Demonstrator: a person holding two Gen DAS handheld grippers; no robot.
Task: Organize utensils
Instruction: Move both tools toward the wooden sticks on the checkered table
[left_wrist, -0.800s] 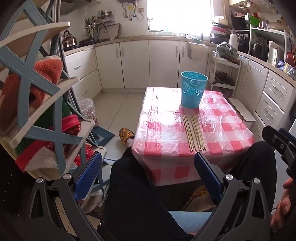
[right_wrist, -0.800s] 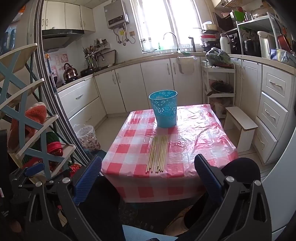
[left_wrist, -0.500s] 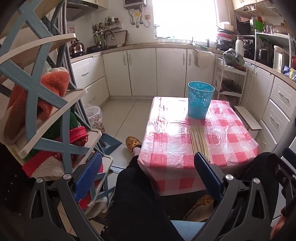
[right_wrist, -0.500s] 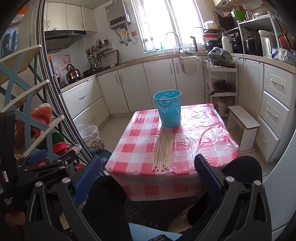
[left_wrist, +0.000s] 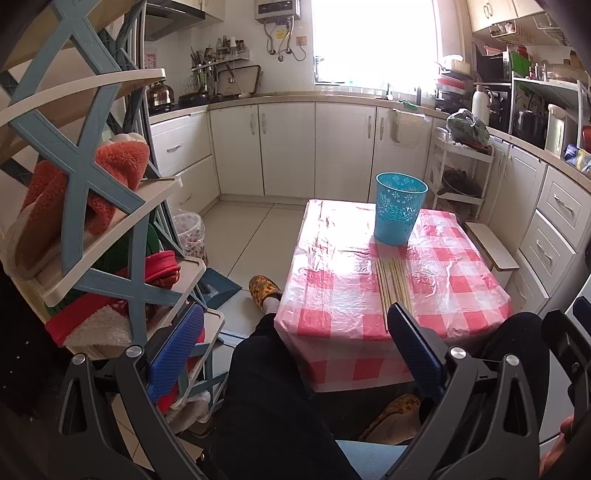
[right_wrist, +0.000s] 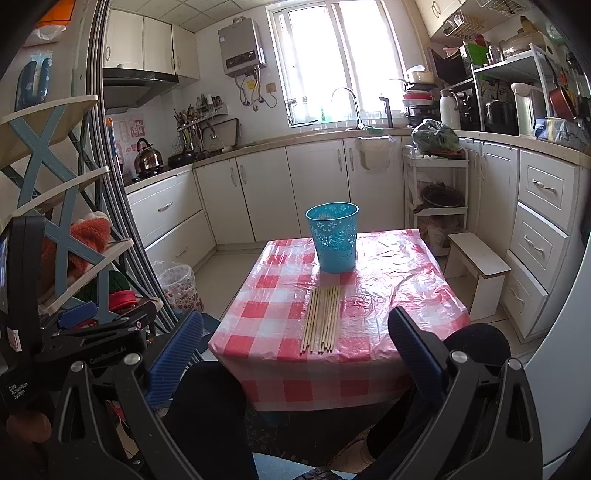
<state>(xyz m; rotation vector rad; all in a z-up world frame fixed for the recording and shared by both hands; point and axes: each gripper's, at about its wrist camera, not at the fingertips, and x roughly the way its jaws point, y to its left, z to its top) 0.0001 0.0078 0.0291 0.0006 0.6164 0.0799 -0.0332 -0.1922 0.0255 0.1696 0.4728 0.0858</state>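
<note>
My right tongs (right_wrist: 295, 354) hang wide apart with nothing between them, short of the tabletop (right_wrist: 399, 280) and its red-checked cover. A row of wooden chopsticks (right_wrist: 322, 319) lies near its front edge, just before an upright blue perforated bin (right_wrist: 334, 238). My left tongs (right_wrist: 92, 325) sit low left.

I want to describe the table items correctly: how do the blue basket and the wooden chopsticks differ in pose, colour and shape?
The blue basket stands upright, while the wooden chopsticks lie flat in a side-by-side row. The basket is bright blue with cut-out patterns; the chopsticks are plain pale wood. The basket is one wide, open container; the chopsticks are many thin sticks. Both rest on the checked tablecloth, the chopsticks just in front of the basket.
</note>
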